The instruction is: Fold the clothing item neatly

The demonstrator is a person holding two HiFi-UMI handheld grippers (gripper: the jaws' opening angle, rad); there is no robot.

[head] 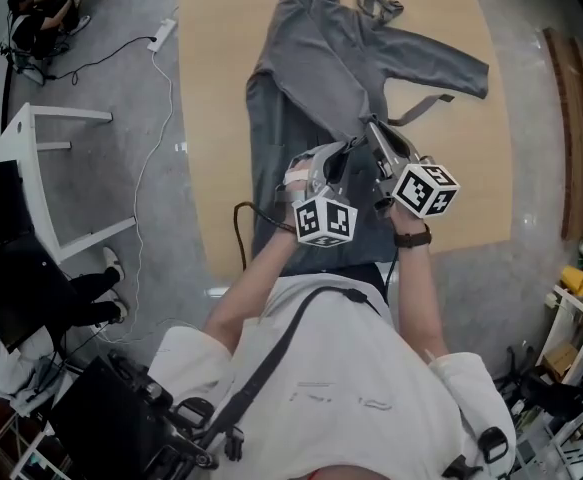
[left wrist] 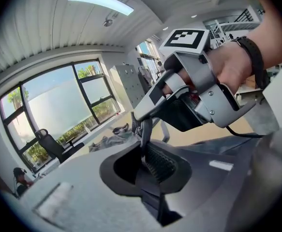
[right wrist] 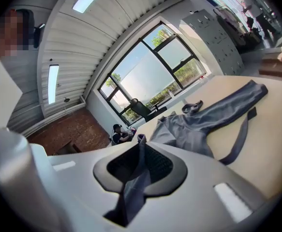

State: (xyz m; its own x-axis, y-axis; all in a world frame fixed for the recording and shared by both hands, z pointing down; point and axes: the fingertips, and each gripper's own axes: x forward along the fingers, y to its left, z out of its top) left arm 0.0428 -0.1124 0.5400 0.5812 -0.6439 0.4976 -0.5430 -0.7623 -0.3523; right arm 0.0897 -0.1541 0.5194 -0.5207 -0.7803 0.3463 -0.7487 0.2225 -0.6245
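- Pinching grey cloth, the left gripper (left wrist: pixel 148 159) has its jaws closed down narrow on a fold of the garment (head: pixel 311 78), with the fabric squeezed between the ribbed pads.
- Same story on the other side: the right gripper (right wrist: pixel 141 158) is clamped on a thin fold of the same grey cloth, which runs down out of its jaws.
- Both grippers sit side by side above the near edge of the tabletop (head: pixel 221 118), each with its marker cube turned towards the person, and the two held folds are raised off the wood.
- From the left gripper view, the right gripper's tips hang just beyond the left one's jaws, with a twist of grey fabric caught in them.
- The right hand (left wrist: pixel 232 66) wraps the handle, with a dark wristband (left wrist: pixel 249 52) on the wrist.
- The garment stretches lengthwise down the middle of the tabletop, from the far edge to the near one.
- One sleeve (head: pixel 441 63) reaches out towards the right side of the tabletop.
- A narrow belt (head: pixel 421 110) trails below that sleeve, lying flat on the wood.
- A loop of strap (head: pixel 379 6) rests at the far edge of the tabletop, by the collar end.
- Off the left side of the tabletop a white cable (head: pixel 156 118) snakes across the floor, past a white bench frame (head: pixel 31 158).
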